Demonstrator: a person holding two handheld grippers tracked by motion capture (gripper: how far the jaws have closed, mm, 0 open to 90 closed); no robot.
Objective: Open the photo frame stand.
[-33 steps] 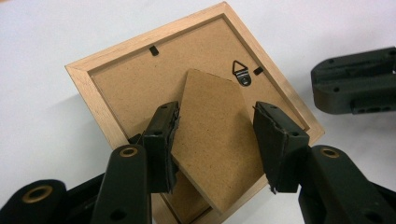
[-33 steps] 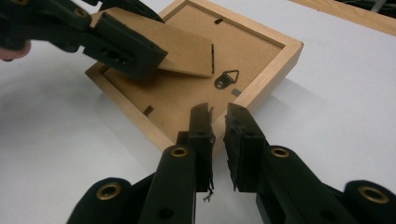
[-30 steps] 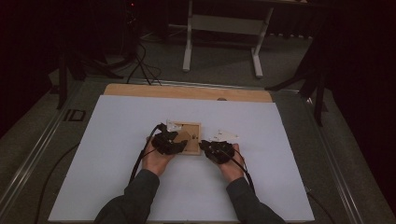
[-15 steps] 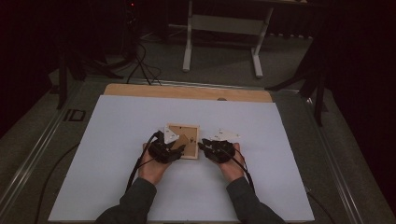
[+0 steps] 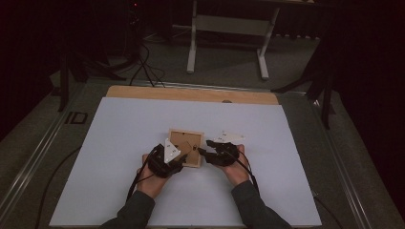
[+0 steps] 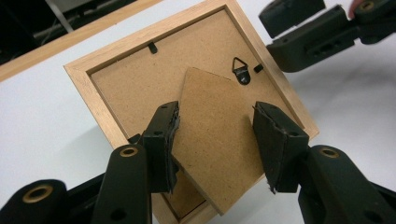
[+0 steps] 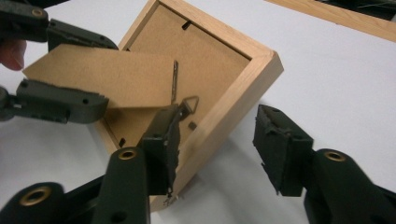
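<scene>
Left gripper view: the brown fibreboard easel stand point(image 6: 212, 144) of the face-down wooden picture frame point(image 6: 88, 88) is straddled by the left gripper point(image 6: 217, 140), seemingly unpinched; the right gripper point(image 7: 217, 140), jaws just opened around the frame's edge, should be kept clear while the stand is lifted gently.

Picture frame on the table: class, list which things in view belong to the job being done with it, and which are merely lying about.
In the job:
- picture frame, lying back side up
- its fold-out stand flap, between the left gripper's jaws
- right gripper, jaws just opened, astride the frame's edge

Lying about:
- white sheet covering the table
- wooden board beneath it
- metal stand on the floor behind
</scene>
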